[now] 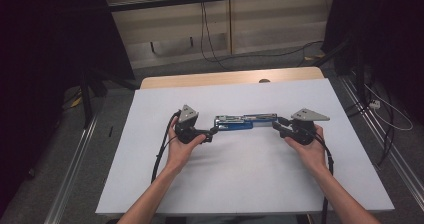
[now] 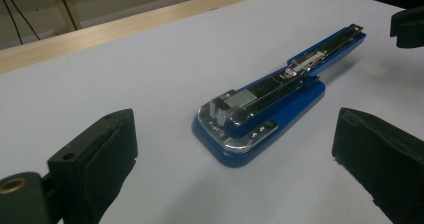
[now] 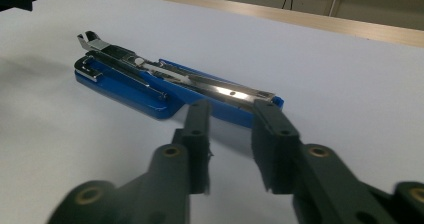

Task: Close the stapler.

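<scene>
Stapler [image 1: 240, 122] lies opened flat mid-table [image 1: 250, 184]. Our right gripper [image 3: 231, 115] looks closed on its far tip, though contact is hard to confirm; left gripper [image 2: 235, 154] is spread wide. Risk: it pivots or slips off that shallow pinch.

One blue stapler [image 1: 241, 122], opened flat, on surface [image 1: 240, 184]. Two claws: left claw [image 1: 214, 131], right claw [image 1: 276, 126], one at each end of stapler. Two hands: left hand [image 1: 181, 146], right hand [image 1: 309, 146]. Two grey three-cornered plates, one atop each claw. One white sheet covering one wooden surface.
</scene>
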{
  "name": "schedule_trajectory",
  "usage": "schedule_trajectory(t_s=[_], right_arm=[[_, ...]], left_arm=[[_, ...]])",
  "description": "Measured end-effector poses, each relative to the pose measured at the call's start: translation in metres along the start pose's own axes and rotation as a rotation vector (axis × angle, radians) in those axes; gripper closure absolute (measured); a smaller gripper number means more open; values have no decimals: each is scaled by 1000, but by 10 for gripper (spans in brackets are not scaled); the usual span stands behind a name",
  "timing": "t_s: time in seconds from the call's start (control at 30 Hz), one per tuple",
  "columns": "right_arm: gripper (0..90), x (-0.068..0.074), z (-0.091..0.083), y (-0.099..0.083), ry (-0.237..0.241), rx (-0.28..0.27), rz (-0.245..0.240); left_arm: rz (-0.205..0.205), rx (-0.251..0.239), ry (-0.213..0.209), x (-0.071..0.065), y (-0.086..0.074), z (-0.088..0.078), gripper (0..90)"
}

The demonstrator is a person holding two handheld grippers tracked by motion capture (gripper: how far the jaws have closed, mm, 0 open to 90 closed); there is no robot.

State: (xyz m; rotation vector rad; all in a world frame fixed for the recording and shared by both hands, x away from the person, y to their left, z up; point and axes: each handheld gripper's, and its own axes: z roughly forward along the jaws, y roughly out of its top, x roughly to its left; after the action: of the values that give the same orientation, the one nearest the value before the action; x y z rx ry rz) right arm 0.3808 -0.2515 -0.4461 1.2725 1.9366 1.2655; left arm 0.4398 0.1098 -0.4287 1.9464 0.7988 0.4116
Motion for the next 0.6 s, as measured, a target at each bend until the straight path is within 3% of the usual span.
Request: schedule_trajectory(t_s=[0.1,0.3,0.4,0.53,0.6], right_arm=[[887,-1,0,-2,0,8,-1],[900,-1,2,-3,-1,46,-11],[900,0,5,-3,2,60,-16],[900,1,8,-3,7,73,-22],[900,1,9,-3,10,75,-30]], left_arm=[[14,5,4,-2,-1,2,46],[10,8,10,-5,-1,6,75],[20,10,20,-6,2,8,168],[-4,17,1,-6,3,13,302],[6,27,-14,-8,4,15,390]])
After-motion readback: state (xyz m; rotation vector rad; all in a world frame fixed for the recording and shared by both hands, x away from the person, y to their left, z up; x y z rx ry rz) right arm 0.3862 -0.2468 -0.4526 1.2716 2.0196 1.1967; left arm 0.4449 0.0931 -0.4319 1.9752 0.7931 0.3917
